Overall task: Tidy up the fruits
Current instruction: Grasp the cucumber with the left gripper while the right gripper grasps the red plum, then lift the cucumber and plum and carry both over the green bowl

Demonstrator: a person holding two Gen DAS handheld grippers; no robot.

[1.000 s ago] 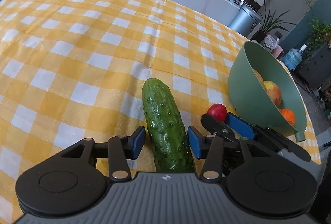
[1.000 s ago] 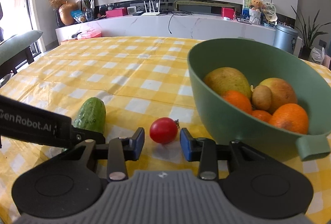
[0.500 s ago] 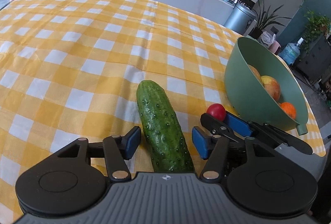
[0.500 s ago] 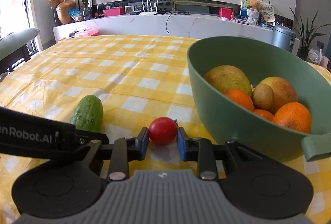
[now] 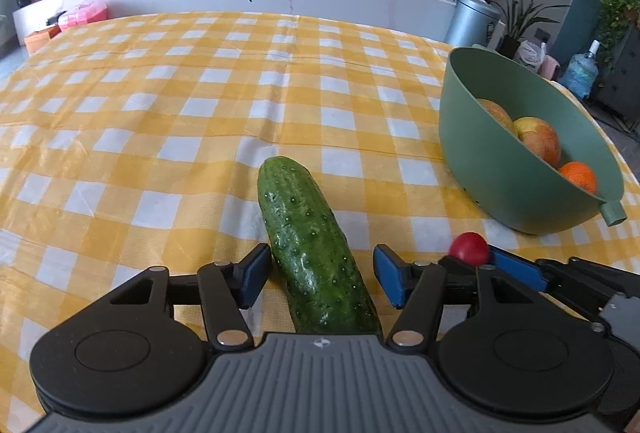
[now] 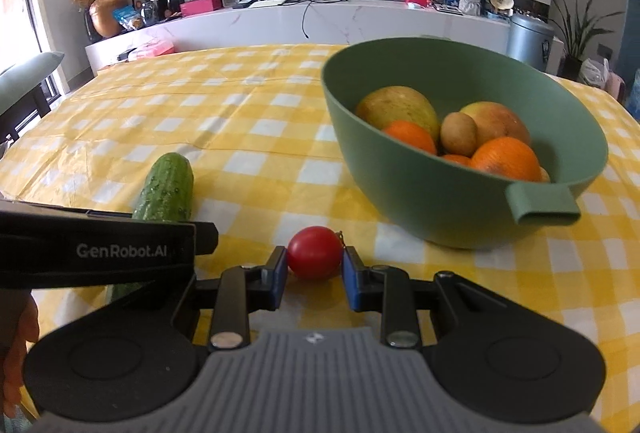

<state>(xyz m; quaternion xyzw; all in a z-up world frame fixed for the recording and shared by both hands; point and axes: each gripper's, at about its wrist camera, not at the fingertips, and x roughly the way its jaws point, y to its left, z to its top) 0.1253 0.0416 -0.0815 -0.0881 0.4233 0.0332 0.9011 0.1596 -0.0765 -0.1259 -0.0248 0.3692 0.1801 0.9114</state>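
A green cucumber (image 5: pixel 314 249) lies on the yellow checked tablecloth between the fingers of my left gripper (image 5: pixel 320 275), which is open; the left pad touches it, the right pad stands apart. The cucumber also shows in the right wrist view (image 6: pixel 166 189). My right gripper (image 6: pixel 315 271) is shut on a small red tomato (image 6: pixel 315 252), lifted slightly off the cloth; the tomato also shows in the left wrist view (image 5: pixel 469 248). A green bowl (image 6: pixel 420 177) holding oranges, a kiwi and larger fruits stands just beyond and right of the tomato; it also shows in the left wrist view (image 5: pixel 492 169).
The checked table (image 5: pixel 200 105) stretches far to the left and back. A white counter (image 6: pixel 320 21) with boxes, routers and plants runs behind it. A grey bin (image 5: pixel 470 21) and potted plants stand at the right. A chair (image 6: pixel 24 81) is at the table's left edge.
My right gripper closed on the tomato and raised it a little. My left gripper tilted up and its fingers spread wider around the cucumber.
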